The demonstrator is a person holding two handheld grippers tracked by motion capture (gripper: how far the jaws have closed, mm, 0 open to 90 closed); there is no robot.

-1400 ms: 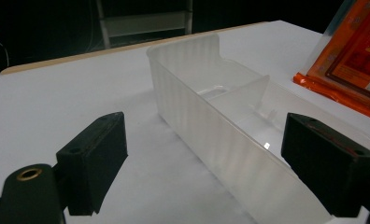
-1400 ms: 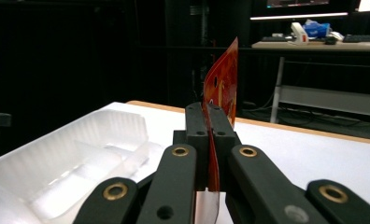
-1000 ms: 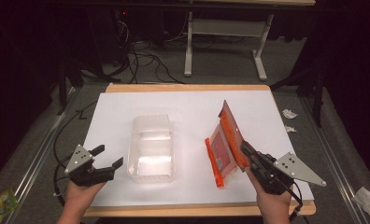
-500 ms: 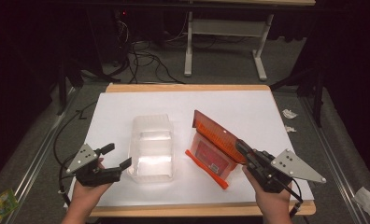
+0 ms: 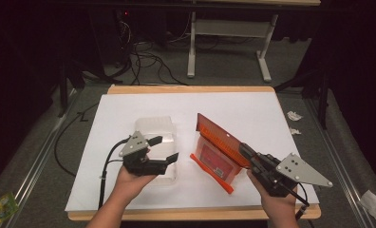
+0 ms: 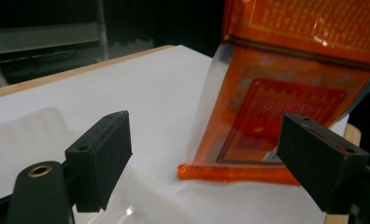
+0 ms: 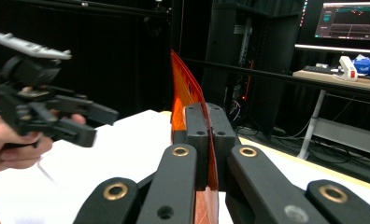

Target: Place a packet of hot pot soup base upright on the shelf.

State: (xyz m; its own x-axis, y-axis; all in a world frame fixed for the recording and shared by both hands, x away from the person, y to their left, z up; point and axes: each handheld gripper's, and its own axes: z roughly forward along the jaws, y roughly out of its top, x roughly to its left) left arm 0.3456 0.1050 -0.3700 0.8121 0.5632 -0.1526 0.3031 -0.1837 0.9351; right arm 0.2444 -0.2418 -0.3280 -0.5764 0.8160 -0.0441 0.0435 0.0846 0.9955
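Pouch (image 5: 219,154) — orange, pinched at its right edge by the right gripper (image 5: 252,159), near end on the tabletop (image 5: 252,109). Left gripper (image 5: 166,148) has moved right over the clear tub (image 5: 154,127) — fingers wide, just been closing slightly, empty.

The high view looks forward and down over the whole tabletop (image 5: 143,102). Each gripper view sits low and close; all three share the orange pouch (image 5: 218,149).

Both handheld grippers, the left gripper (image 5: 166,148) and the right gripper (image 5: 245,151), are black with blocky square pads, brass-ringed pivot holes in rounded links, a grey three-cornered plate with dark screw dots, and a trailing black cable.
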